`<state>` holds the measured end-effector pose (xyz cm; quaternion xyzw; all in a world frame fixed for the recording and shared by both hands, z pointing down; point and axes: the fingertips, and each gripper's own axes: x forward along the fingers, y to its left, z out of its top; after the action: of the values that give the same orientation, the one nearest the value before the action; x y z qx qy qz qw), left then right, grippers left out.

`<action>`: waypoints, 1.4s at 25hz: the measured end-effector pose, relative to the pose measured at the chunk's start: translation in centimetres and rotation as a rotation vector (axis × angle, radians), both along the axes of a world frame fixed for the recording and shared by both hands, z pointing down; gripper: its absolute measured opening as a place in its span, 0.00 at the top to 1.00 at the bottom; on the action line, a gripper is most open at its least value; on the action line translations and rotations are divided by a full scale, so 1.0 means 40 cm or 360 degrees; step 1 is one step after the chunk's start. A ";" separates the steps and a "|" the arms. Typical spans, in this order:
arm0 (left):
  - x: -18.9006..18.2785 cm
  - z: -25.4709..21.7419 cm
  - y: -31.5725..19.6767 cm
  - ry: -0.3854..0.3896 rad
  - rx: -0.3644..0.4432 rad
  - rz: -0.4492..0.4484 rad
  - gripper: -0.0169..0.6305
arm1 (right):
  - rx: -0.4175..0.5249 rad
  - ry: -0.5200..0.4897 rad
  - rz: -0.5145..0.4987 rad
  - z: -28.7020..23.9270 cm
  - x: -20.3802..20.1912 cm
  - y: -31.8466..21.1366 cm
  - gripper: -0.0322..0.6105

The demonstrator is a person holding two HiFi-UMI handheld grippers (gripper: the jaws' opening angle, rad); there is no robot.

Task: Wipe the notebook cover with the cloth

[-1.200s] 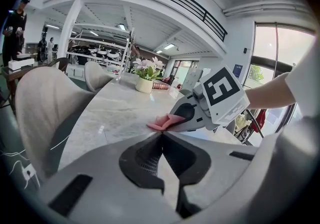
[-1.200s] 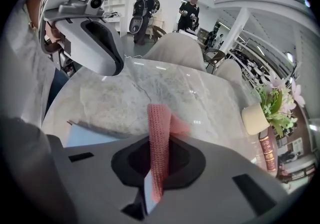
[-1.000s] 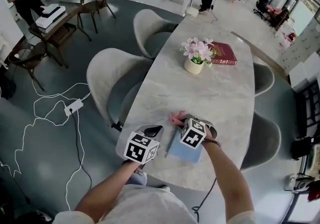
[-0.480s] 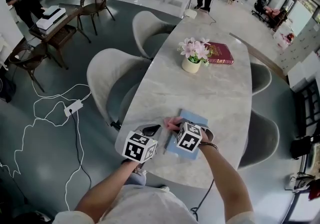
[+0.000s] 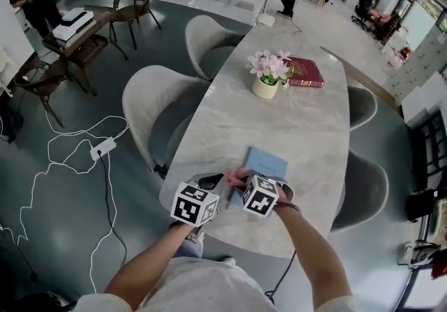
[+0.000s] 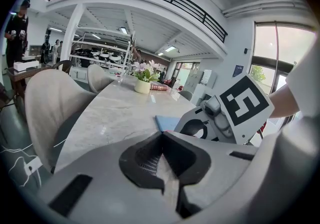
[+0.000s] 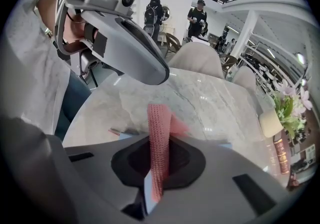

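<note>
Left hand-held gripper [image 5: 213, 181] closed, right [image 5: 237, 179] clamped.

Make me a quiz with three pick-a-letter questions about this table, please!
1. Where is the red book?
A) beside the flower pot
B) on a chair
C) on the floor

2. What colour is the notebook?
A) green
B) light blue
C) yellow

3. What is the right claw doing?
A) wide open, empty
B) holding a cup
C) shut on the pink cloth

Answers:
1 A: it lies on the table next to the pot.
2 B: its cover shows pale blue in the head view.
3 C: the cloth stands pinched between its jaws.
</note>
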<state>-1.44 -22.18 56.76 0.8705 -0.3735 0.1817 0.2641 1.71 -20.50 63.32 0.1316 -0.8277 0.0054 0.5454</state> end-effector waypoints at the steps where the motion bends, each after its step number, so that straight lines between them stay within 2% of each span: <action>1: 0.001 0.001 0.004 0.0000 0.0000 -0.0002 0.96 | -0.0002 -0.0004 -0.0006 0.002 -0.002 0.008 0.93; 14: 0.008 -0.014 0.066 -0.0002 0.0011 -0.0045 0.96 | -0.0036 -0.0056 -0.0085 -0.004 -0.028 0.121 0.93; 22: 0.014 -0.016 0.103 -0.0008 0.0013 -0.0064 0.96 | -0.0060 -0.0119 -0.0074 -0.006 -0.035 0.181 0.93; 28: 0.021 -0.020 0.114 -0.0017 0.0023 -0.0060 0.96 | -0.0061 -0.0214 0.0029 -0.020 -0.037 0.186 0.93; 35: 0.029 -0.062 0.110 0.0015 0.0074 -0.0081 0.96 | 0.0021 -0.0477 0.0410 -0.098 0.025 0.143 0.93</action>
<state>-0.29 -17.79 54.30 0.8674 -0.3984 0.1620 0.2502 2.69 -14.77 59.42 0.2376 -0.8760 0.0892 0.4102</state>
